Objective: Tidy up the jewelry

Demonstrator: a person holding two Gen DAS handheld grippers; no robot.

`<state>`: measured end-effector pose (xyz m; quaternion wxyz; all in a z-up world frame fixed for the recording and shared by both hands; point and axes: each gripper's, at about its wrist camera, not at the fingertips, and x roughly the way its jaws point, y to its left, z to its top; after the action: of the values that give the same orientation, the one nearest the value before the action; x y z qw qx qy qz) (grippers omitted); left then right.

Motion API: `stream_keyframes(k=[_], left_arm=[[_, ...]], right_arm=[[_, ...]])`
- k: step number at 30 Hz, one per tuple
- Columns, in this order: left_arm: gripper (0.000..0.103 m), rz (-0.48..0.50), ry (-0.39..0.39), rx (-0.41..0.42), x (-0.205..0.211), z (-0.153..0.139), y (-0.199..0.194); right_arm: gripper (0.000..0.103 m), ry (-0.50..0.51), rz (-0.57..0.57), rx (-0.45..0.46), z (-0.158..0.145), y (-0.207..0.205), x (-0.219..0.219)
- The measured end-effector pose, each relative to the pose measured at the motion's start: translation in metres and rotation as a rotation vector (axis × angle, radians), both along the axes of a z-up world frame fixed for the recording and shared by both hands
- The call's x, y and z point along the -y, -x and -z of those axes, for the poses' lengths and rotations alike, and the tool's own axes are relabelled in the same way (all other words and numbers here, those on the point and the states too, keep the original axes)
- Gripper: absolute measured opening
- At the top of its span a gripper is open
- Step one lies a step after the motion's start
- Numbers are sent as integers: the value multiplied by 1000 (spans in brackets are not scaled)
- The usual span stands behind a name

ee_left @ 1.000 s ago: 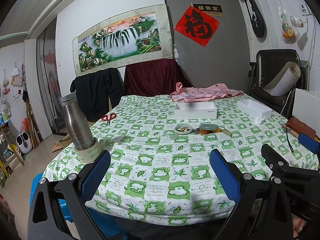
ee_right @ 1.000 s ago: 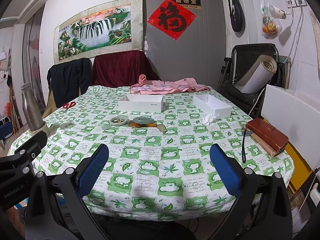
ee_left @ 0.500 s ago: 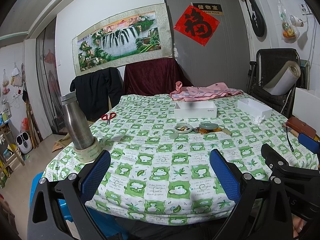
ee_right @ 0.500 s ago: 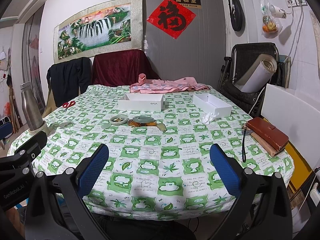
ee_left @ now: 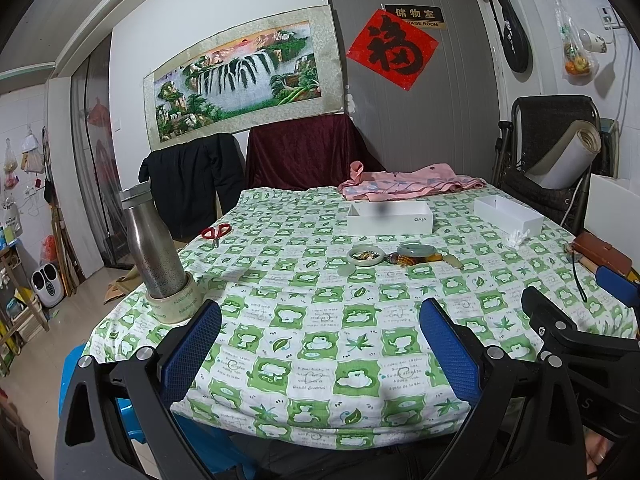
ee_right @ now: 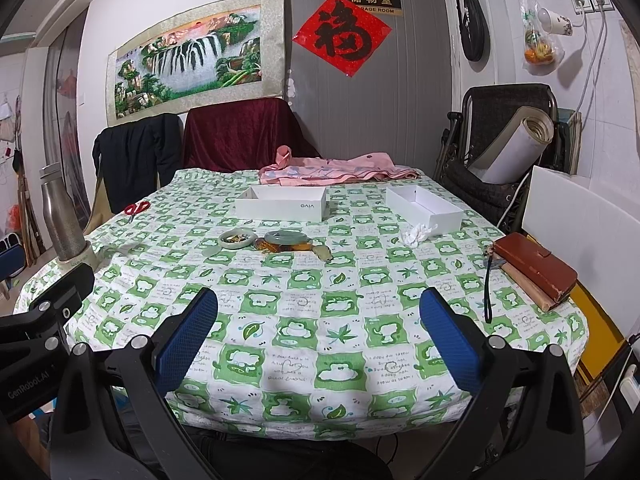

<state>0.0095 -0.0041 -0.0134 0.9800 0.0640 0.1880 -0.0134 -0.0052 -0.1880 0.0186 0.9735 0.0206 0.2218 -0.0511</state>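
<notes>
Right wrist view: the jewelry [ee_right: 280, 242] lies in a small cluster at frame centre, on the green-and-white tablecloth [ee_right: 320, 320], just in front of the open white box [ee_right: 280, 204]. Cluster reads as a pale bangle ringing small mixed pieces [ee_right: 237, 239] at left, a green bangle [ee_right: 286, 236] over amber beads [ee_right: 280, 247], and a pale pendant [ee_right: 322, 253] at right. A second white tray [ee_right: 424, 210] sits right of centre, farther back. Judgement: the two empty boxes are set close behind the pile as sorting destinations.

Right gripper [ee_right: 318, 332], lower frame: blue pads wide apart, nothing between them, well short of the jewelry. Left gripper [ee_left: 318, 338], lower frame of the left wrist view: likewise spread and empty. Judgement: both are held level at the near table edge as a start pose; no piece has been touched yet.

View differences:
- Right wrist view shows the brown wallet [ee_right: 536, 266] fully, at right edge of the table; the left wrist view catches only a part.
- Left wrist view shows the steel bottle [ee_left: 150, 240] standing inside a tape roll [ee_left: 174, 304] at left, large and near; red scissors [ee_left: 216, 232] behind it.
- Each view shows the other gripper's body at its frame edge.
</notes>
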Motion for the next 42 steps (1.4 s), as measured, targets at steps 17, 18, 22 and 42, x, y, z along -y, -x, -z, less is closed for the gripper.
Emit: stream_keyframes(k=[17,18,22,42], left_arm=[[97,3,-2,-5,2,5,-1],[97,4,-3,-6,2,7,0],[97,6,-4,-8,4,10,1],[97,92,33,-118,6,19,-14]], right_arm=[[96,-1,1,-1,-1,-1,0],[96,-1,1,-1,-1,-1,0],[96,-1,0,-2,-2,-1,1],[96,-35,6,-84,19,-11,6]])
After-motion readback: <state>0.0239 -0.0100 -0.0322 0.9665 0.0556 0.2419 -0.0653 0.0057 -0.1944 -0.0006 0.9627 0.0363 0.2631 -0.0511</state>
